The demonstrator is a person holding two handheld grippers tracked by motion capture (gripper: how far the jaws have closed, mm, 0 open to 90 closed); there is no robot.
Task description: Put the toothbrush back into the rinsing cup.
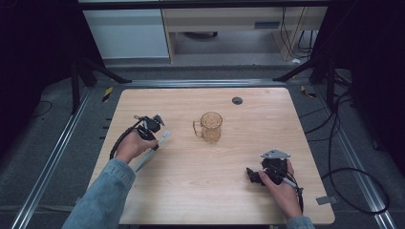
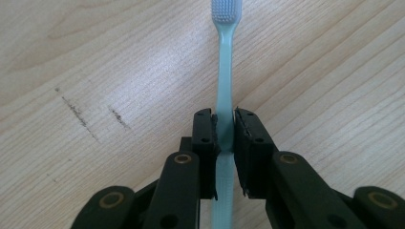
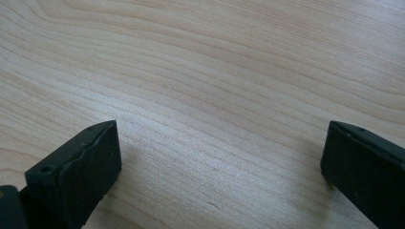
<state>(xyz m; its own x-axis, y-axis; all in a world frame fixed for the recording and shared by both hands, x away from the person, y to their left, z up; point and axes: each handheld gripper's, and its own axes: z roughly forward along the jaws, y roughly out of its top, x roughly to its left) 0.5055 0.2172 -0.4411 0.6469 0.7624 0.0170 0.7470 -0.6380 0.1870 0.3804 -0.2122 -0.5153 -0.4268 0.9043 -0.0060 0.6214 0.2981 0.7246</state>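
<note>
Left tool [image 2: 224, 131] pinching toothbrush [image 2: 224, 71] at mid-handle, brush flat on bench [image 1: 215, 167] left of mug [image 1: 210, 126]. Right tool [image 3: 219, 157] spread, idle over bare wood. Step: grasp made. Next, likely: lift, tip upright, carry to mug.

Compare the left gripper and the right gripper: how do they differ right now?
The left gripper is shut on the pale green plastic toothbrush; the right gripper stands wide open on nothing. The left is nearer the amber glass mug; the right sits at the near right. Both stay low over the wooden table.
</note>
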